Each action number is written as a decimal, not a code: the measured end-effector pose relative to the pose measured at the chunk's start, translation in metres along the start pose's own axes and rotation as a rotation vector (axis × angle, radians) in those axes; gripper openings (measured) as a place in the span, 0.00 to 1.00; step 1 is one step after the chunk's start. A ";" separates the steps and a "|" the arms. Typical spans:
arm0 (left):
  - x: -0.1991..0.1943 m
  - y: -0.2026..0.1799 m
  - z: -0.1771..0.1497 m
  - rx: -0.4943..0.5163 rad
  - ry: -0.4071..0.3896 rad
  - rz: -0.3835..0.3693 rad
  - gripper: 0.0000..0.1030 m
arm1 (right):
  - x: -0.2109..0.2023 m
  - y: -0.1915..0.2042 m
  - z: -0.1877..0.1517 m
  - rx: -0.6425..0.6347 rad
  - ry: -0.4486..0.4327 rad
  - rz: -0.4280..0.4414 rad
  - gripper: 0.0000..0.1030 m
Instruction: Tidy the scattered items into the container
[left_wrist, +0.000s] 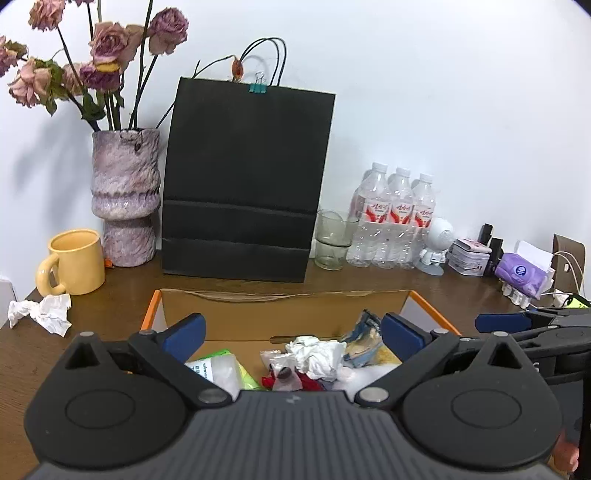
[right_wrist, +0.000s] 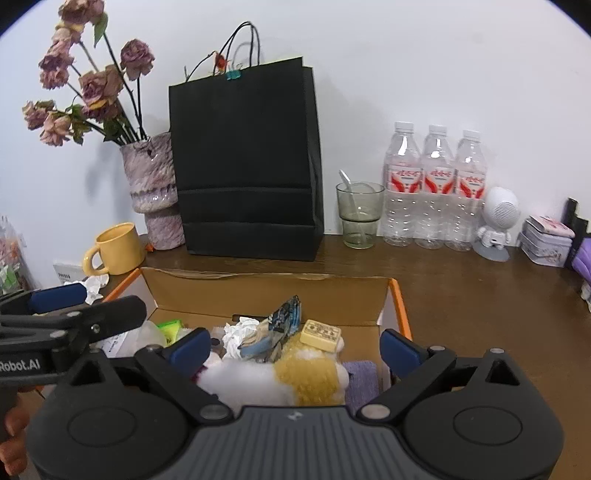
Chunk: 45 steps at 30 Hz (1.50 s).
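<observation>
On the near part of the brown wooden table (left_wrist: 122, 295) sits an open cardboard box with orange-edged flaps (left_wrist: 284, 310), and both hand-held grippers hang just above its near side. Seen from the left wrist, the left gripper (left_wrist: 293, 334) has its blue-padded jaws spread wide with nothing between them; below and beyond them, inside the box, lie a crumpled white tissue (left_wrist: 317, 356), a green-and-white plastic packet (left_wrist: 221, 369) toward the left, a red scrap (left_wrist: 308, 382), and a blue-and-tan crinkled wrapper (left_wrist: 364, 338) toward the right. The right gripper (right_wrist: 295, 345) is likewise spread wide and holds nothing; directly under its jaws rests a white-and-yellow plush toy (right_wrist: 280, 380), with a small pale-yellow rectangular block (right_wrist: 320, 334) on the toy's far side and a purple cloth (right_wrist: 360, 380) at the box's right. One crumpled white paper ball (left_wrist: 42, 312) is outside the box, on the table to the far left of the left gripper, just in front of a yellow ceramic mug (left_wrist: 74, 262). Along the far wall stand a mottled purple vase of dried roses (left_wrist: 125, 199), a tall black paper bag (left_wrist: 243, 184), a clear glass tumbler (right_wrist: 358, 214) with a spoon in it, three clear water bottles with red labels (right_wrist: 436, 192), and a small white astronaut figure (right_wrist: 496, 225).
</observation>
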<state>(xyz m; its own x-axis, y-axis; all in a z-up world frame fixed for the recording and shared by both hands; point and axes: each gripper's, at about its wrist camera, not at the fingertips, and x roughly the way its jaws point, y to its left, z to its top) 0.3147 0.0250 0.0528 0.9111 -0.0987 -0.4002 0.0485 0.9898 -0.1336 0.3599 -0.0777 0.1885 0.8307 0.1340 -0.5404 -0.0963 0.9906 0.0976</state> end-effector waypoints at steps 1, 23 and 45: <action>-0.004 -0.001 0.000 0.000 -0.001 0.000 1.00 | -0.004 -0.001 -0.001 0.010 0.002 -0.002 0.98; -0.117 0.000 -0.021 -0.057 0.048 0.064 1.00 | -0.130 0.034 -0.047 -0.012 -0.038 0.021 1.00; -0.166 -0.010 -0.044 -0.052 0.065 0.076 1.00 | -0.177 0.047 -0.077 -0.040 -0.045 0.005 1.00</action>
<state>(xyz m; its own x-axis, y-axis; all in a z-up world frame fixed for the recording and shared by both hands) 0.1446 0.0269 0.0804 0.8827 -0.0321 -0.4688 -0.0421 0.9883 -0.1469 0.1661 -0.0524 0.2243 0.8536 0.1388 -0.5021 -0.1220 0.9903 0.0662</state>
